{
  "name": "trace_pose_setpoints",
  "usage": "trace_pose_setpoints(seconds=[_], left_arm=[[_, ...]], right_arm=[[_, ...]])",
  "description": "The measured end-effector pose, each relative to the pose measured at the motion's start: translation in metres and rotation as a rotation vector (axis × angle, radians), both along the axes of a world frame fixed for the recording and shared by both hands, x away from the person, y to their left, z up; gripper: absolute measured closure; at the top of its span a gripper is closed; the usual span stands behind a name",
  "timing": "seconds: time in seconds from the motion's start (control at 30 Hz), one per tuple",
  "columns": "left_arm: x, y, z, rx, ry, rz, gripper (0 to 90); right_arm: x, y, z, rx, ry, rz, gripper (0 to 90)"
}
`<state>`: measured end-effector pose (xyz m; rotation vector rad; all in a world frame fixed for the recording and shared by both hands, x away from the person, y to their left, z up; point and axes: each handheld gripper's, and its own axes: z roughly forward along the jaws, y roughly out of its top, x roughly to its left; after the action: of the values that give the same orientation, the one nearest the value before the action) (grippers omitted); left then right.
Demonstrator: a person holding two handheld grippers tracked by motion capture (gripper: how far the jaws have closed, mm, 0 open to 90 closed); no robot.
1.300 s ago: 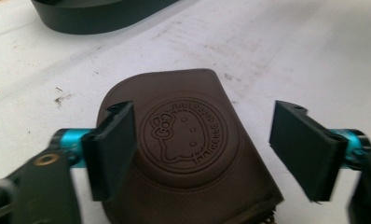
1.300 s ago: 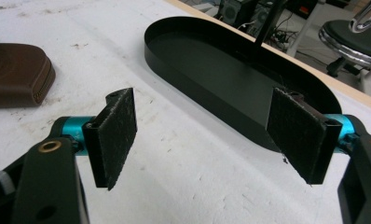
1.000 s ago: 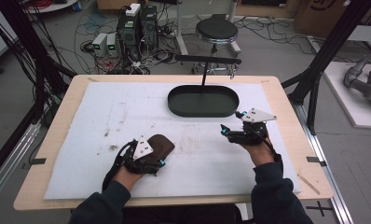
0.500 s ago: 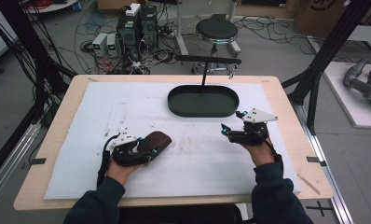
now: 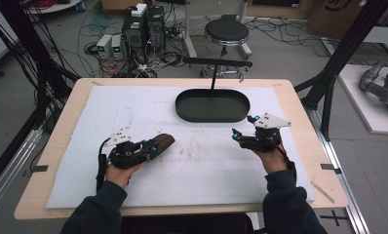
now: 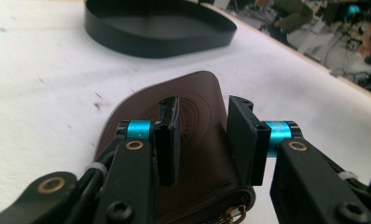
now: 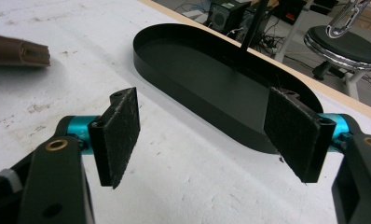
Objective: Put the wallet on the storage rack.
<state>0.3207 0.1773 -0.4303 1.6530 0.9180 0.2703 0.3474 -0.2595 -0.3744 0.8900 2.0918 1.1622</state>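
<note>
Left claw [image 6: 200,140]: jaws apart over our brown pouch [image 6: 193,116], ready to pinch it.
Right claw [image 7: 207,135]: wide apart, waiting beside the black tray [image 7: 211,79].

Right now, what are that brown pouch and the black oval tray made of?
The brown pouch looks like leather: smooth, dark, with an embossed oval pattern and what seems a brass zipper end. The black oval tray looks like thin painted metal, matte with a slight sheen, though plastic is possible.
</note>
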Motion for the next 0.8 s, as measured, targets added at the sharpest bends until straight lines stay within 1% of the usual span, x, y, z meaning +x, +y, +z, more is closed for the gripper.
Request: trace_pose_setpoints(seconds=[0.03,0.1,0.2,0.27,0.3,0.37,0.5,0.57,0.6,0.8], left_arm=[[0.001,0.003,0.003,-0.006,-0.012,0.013,67.9],[0.004,0.008,0.006,-0.013,-0.021,0.039,69.3],[0.009,0.014,0.007,-0.032,-0.017,0.062,68.7],[0.011,0.018,0.008,-0.027,-0.029,0.092,66.9],[0.011,0.019,0.009,-0.024,-0.028,0.1,66.5],[0.013,0.024,0.011,-0.008,-0.038,0.132,66.4],[0.017,0.03,0.012,0.002,-0.033,0.151,66.2],[0.018,0.031,0.011,0.0,-0.034,0.163,65.0],[0.019,0.032,0.012,0.007,-0.034,0.171,64.8],[0.022,0.034,0.011,0.002,-0.03,0.184,61.5]], right_arm=[[0.0,0.0,0.0,0.0,-0.005,-0.002,27.7],[0.0,-0.001,0.001,-0.001,-0.008,-0.007,27.9],[0.0,-0.002,0.001,0.002,-0.008,-0.012,28.0],[0.0,-0.003,0.001,0.003,-0.004,-0.012,28.0],[0.0,-0.003,0.001,0.001,-0.006,-0.014,28.0],[0.0,-0.002,0.001,0.004,-0.005,-0.016,28.0],[0.0,-0.002,0.001,0.003,-0.006,-0.017,28.0],[0.0,-0.002,0.001,0.005,-0.005,-0.019,28.0],[0.0,-0.002,0.001,0.006,-0.004,-0.02,28.0],[0.001,-0.002,0.0,0.001,-0.001,-0.02,27.9]])
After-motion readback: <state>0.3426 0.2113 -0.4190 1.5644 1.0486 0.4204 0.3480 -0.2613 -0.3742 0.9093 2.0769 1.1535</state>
